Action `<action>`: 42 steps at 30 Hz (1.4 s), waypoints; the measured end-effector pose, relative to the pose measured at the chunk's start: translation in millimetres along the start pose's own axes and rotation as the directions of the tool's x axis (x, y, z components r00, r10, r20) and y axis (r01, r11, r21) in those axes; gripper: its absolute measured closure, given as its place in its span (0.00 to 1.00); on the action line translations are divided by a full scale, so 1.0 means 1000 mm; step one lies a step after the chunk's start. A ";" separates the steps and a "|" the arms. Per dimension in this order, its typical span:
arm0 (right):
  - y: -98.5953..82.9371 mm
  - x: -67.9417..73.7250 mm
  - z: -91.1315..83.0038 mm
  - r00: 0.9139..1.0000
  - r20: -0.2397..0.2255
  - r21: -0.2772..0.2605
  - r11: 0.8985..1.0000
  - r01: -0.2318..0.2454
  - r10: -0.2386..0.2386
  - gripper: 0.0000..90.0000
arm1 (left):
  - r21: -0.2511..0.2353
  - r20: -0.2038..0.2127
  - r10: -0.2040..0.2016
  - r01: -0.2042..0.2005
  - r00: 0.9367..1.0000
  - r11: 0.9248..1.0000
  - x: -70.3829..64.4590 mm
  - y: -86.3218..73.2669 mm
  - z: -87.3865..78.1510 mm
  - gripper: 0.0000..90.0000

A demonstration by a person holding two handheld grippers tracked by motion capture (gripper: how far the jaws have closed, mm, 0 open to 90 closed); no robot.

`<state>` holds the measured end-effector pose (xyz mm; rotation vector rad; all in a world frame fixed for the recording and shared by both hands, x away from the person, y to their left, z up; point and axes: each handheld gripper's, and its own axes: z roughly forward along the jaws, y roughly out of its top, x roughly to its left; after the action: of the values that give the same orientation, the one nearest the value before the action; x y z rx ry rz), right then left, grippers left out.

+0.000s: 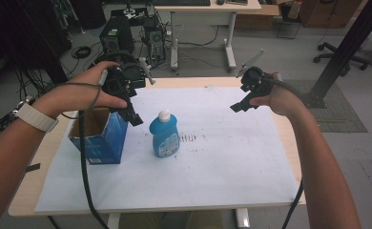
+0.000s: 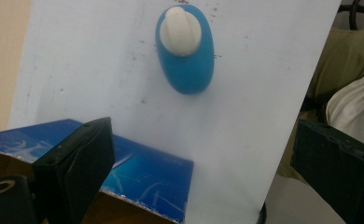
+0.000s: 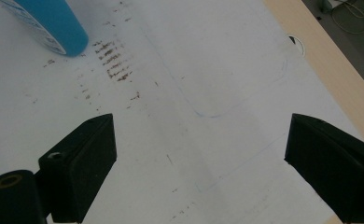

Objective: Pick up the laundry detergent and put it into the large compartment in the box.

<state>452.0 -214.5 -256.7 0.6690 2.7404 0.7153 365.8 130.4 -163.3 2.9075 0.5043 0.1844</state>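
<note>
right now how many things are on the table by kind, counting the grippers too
bottle: 1, blue with a white cap, upright
box: 1, blue, open at the top
paper sheet: 1, white, under both
grippers: 2, left gripper and right gripper, both open and held above the sheet
total: 5

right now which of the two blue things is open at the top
The blue box by the left gripper: its top gapes, showing brown insides. The blue bottle beside it is closed with a white cap.
</note>
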 end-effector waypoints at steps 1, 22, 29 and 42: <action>0.000 0.000 0.000 1.000 0.000 0.001 1.000 0.001 -0.001 0.10 | 0.002 -0.005 -0.010 0.010 1.000 1.000 0.000 0.001 0.000 0.08; 0.000 0.000 -0.003 1.000 0.002 -0.012 1.000 0.002 -0.002 0.10 | 0.033 -0.018 -0.108 0.108 0.994 0.994 -0.004 0.019 -0.002 0.09; 0.000 0.000 -0.002 1.000 -0.002 -0.013 1.000 0.006 -0.006 0.10 | 0.042 -0.022 -0.146 0.147 0.989 0.988 -0.002 0.025 0.000 0.09; 0.001 -0.001 -0.001 1.000 -0.004 -0.016 1.000 0.007 -0.007 0.10 | 0.049 -0.015 -0.182 0.183 0.983 0.982 0.003 0.036 0.009 0.10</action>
<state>452.4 -214.8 -255.5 0.6556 2.7365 0.7368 381.5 96.9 -165.0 2.8884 0.7837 0.1629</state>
